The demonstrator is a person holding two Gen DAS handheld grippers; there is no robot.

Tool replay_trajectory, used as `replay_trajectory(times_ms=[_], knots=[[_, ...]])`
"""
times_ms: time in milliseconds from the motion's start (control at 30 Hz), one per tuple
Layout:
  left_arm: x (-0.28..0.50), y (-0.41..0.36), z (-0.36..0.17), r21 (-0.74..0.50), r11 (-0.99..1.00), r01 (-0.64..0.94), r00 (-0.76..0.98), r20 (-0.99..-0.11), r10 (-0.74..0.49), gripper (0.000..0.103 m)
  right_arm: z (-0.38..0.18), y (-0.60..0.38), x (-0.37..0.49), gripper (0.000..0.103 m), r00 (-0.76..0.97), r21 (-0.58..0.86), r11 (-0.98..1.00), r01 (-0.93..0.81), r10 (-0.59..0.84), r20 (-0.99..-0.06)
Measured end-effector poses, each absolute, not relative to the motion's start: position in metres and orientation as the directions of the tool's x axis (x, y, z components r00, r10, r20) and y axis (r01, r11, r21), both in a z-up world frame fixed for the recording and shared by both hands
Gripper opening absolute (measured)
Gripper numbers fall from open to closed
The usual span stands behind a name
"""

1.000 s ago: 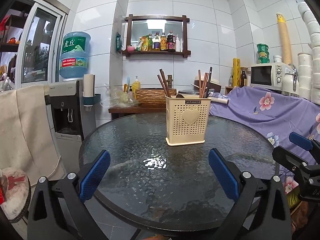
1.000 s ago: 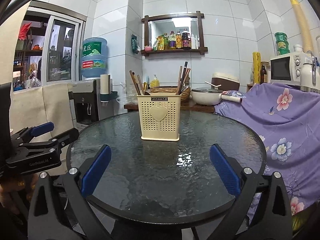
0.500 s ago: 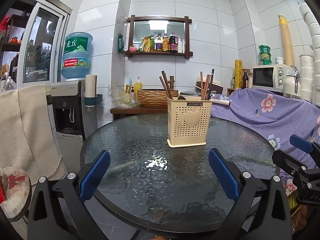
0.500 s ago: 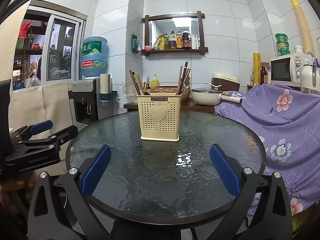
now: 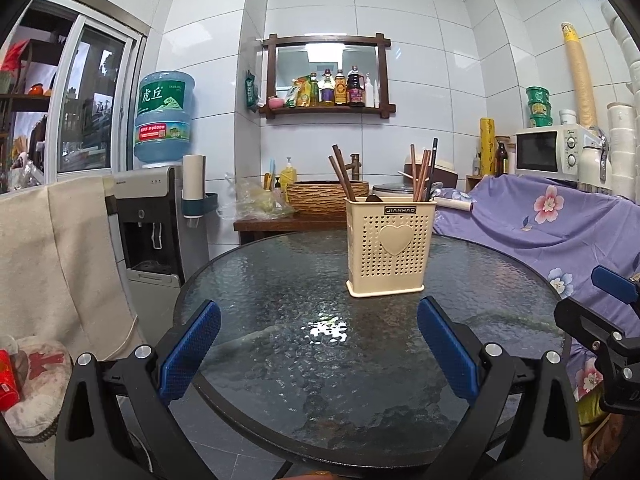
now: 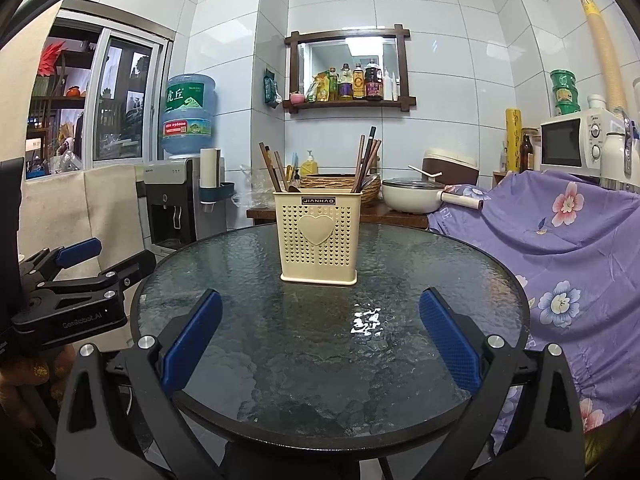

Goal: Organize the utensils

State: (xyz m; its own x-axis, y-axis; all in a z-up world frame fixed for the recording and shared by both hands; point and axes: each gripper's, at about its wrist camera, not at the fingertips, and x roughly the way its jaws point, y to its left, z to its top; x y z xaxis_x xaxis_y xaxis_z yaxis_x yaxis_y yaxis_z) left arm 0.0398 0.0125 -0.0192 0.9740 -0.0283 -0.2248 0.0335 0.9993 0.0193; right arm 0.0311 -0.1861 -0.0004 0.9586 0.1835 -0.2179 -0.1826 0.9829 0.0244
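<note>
Chopsticks all in the holder, both claws wide and empty

Chopsticks [image 6: 366,162] stand in two bunches in the holder [image 6: 319,240], at 12 o'clock on the round surface [image 6: 320,360]. No loose ones show. Left claw [image 5: 318,350] and right claw [image 6: 319,338] sit at 6 o'clock, holding nothing. This fits tidy-up done, or sorting still to come. Go slow near the holder; it may tip.
</note>
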Motion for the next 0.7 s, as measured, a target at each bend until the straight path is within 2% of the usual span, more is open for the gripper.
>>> replay_trajectory(times_ms=[700], knots=[[0.0387,0.0126,-0.019,0.005,0.999,0.04,0.972,-0.231,-0.038,0.097,-0.0004,-0.186,0.0302,0.097,0.957,0.022,0.983,-0.185,0.185,-0.222]])
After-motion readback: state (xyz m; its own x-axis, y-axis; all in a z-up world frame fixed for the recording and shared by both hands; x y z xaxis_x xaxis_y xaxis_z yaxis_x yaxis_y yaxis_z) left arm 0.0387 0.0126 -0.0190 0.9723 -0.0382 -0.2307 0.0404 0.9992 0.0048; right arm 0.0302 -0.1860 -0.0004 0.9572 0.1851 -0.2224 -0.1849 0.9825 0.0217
